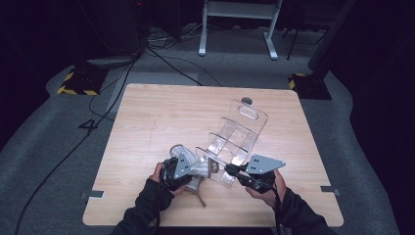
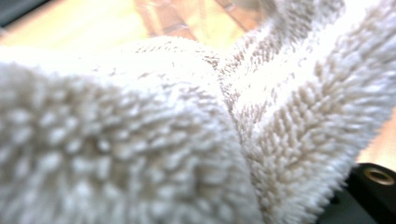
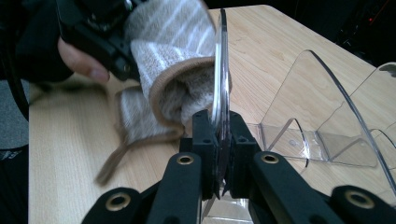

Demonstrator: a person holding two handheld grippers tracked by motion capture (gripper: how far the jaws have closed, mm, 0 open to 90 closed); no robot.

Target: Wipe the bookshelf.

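Note:
A clear acrylic divider rack [image 1: 238, 133] lies on the wooden table [image 1: 156, 112], right of the middle. My right gripper [image 1: 231, 169] is shut on the edge of its near clear wall [image 3: 219, 70], with the black pads pressed on both sides at my right gripper [image 3: 219, 137]. A grey-and-white striped fluffy cloth with a brown hem [image 1: 199, 171] is bunched against that wall's left side. My left gripper [image 1: 188, 171] is shut on the cloth [image 2: 187, 116], which hides its jaws. In the right gripper view the cloth [image 3: 173, 60] presses on the clear wall, and its brown strap trails on the table.
A small dark round object [image 1: 246, 101] sits behind the rack near the table's far edge. Beyond the table stand a white frame [image 1: 237, 12] and two bases with yellow-black tape [image 1: 78, 81], and cables run across the grey floor. Bare wood lies to the left and far left.

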